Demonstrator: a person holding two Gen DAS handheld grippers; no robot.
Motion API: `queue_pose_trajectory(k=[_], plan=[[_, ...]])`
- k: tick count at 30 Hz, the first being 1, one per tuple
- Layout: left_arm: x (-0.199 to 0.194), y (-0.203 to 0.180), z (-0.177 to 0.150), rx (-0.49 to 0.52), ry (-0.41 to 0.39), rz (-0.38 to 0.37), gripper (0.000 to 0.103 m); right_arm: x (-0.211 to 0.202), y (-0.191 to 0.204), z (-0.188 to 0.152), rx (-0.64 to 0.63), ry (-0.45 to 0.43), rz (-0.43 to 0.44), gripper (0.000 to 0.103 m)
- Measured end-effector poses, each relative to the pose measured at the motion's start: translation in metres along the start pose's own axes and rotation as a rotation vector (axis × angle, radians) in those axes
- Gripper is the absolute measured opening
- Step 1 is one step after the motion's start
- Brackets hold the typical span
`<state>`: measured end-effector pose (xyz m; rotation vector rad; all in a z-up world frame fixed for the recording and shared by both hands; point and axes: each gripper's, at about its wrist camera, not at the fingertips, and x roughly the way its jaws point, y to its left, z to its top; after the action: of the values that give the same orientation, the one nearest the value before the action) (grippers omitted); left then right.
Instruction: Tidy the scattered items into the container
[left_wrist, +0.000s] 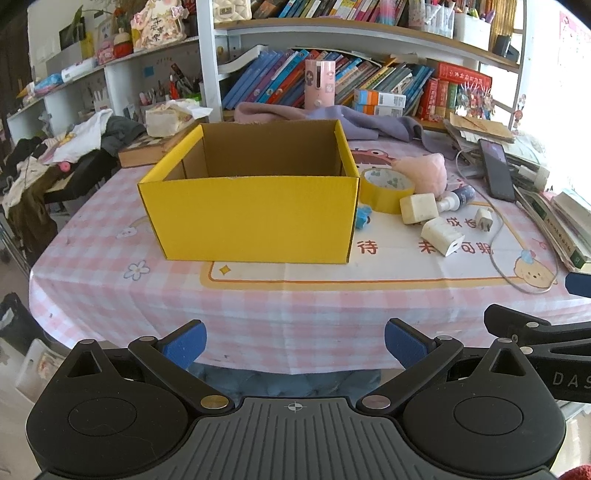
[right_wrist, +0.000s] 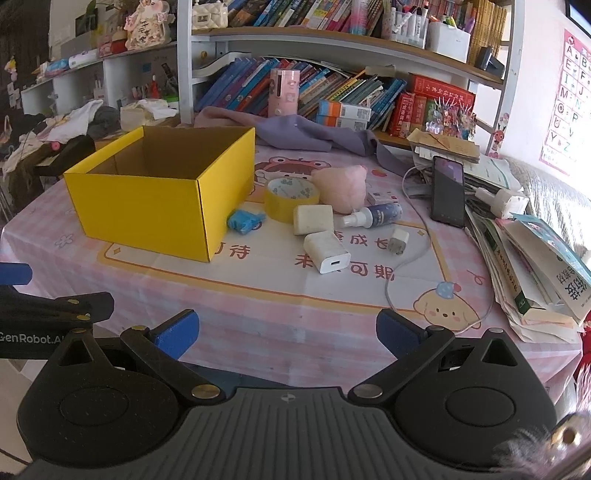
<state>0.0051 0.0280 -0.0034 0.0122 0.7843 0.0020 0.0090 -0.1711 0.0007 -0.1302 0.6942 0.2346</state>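
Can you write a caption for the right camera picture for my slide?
Open right gripper waits over the pink tablecloth, facing an empty yellow box and scattered chargers, tape and a spray bottle beside it.

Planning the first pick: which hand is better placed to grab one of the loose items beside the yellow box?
Right, probably. The right tongs, open and empty, face the white charger and tape roll directly. The left tongs face the yellow box, with the items off to their right.
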Motion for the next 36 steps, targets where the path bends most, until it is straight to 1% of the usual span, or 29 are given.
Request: queue_pose_trajectory(k=[9, 12, 14, 19, 24, 28, 31, 33, 36], plan=[[-0.003, 0.005, -0.001, -0.014, -0.015, 0.0, 0.103, -0.001, 0.001, 0.001, -0.012, -0.011, 0.014, 0.103], [-0.005, 0.007, -0.001, -0.021, -0.022, -0.01, 0.103, -0.001, 0.0, 0.006, -0.036, -0.012, 0.038, 0.103], [-0.006, 0.006, -0.001, -0.015, -0.025, -0.014, 0.103, -0.003, 0.001, 0.007, -0.061, -0.02, 0.035, 0.103], [-0.006, 0.008, -0.002, -0.006, -0.019, 0.013, 0.103, -0.008, 0.012, 0.001, -0.079, -0.031, 0.025, 0.103], [-0.012, 0.006, -0.001, 0.006, -0.057, 0.007, 0.103, -0.013, 0.013, 0.003, -0.086, -0.068, 0.015, 0.103], [-0.018, 0.004, 0.002, 0.042, -0.111, 0.012, 0.103, -0.014, 0.009, 0.004, -0.074, -0.082, -0.004, 0.103], [-0.022, 0.003, 0.003, 0.055, -0.153, 0.002, 0.103, -0.016, 0.006, 0.005, -0.068, -0.097, -0.019, 0.103], [-0.019, 0.002, 0.003, 0.054, -0.137, -0.006, 0.103, -0.015, 0.002, 0.004, -0.055, -0.088, -0.017, 0.103], [-0.011, 0.004, 0.002, 0.024, -0.092, -0.041, 0.103, -0.01, -0.003, 0.003, -0.033, -0.062, -0.016, 0.103]])
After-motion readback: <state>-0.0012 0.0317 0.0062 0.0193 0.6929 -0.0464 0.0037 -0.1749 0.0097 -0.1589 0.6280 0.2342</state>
